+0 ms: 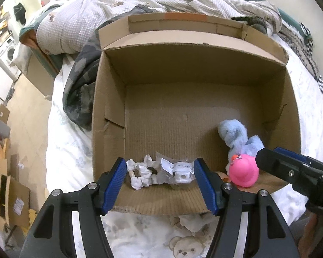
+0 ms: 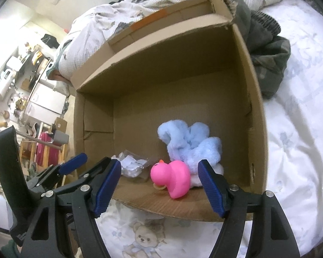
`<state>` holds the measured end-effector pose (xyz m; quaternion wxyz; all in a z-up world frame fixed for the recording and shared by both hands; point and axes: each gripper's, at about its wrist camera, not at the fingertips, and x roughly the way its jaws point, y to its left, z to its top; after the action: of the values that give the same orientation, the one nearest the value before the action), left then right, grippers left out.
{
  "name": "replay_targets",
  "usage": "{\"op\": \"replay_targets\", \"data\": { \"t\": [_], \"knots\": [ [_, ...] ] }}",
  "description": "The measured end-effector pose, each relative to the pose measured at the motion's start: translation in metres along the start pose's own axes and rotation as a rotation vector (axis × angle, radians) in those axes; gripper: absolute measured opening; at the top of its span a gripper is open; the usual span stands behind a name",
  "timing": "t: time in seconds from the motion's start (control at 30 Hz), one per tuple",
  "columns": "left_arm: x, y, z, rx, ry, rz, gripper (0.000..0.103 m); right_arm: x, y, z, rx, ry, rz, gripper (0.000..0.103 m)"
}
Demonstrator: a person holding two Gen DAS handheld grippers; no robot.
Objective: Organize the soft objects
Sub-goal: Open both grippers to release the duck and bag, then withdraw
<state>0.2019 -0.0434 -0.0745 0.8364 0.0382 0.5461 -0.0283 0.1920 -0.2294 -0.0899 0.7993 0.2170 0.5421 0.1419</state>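
An open cardboard box (image 1: 109, 99) lies on the bed, also in the right wrist view (image 2: 254, 111). Inside it near the front are a pink rubber duck (image 1: 244, 173) (image 2: 175, 180), a light blue plush toy (image 1: 236, 135) (image 2: 189, 142) behind the duck, and a clear bag of white pieces (image 1: 161, 172) (image 2: 132, 166). My left gripper (image 1: 160, 182) is open at the box's front edge, its jaws either side of the bag. My right gripper (image 2: 159, 185) is open in front of the duck and empty; it shows in the left wrist view (image 1: 290, 167).
The box sits on a white bedsheet with teddy bear print (image 2: 290, 150). Rumpled quilts (image 1: 97, 10) and a dark camouflage garment (image 2: 267, 49) lie behind and beside the box. The floor (image 1: 28, 107) to the left holds cardboard and clutter.
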Motion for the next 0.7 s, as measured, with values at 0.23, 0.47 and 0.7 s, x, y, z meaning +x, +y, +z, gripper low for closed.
{"op": "replay_targets", "data": {
  "t": [0.23, 0.47, 0.7],
  "knots": [
    [-0.020, 0.007, -0.010, -0.003, -0.039, 0.003, 0.062, -0.004, -0.002, -0.007, 0.016, -0.004, -0.026, 0.078],
    [-0.038, 0.026, -0.031, -0.029, -0.048, -0.001, 0.062, -0.016, -0.002, -0.019, 0.022, -0.019, -0.035, 0.078],
    [-0.039, 0.045, -0.059, -0.084, 0.005, -0.022, 0.062, -0.023, 0.001, -0.041, 0.031, -0.014, -0.022, 0.078]
  ]
}}
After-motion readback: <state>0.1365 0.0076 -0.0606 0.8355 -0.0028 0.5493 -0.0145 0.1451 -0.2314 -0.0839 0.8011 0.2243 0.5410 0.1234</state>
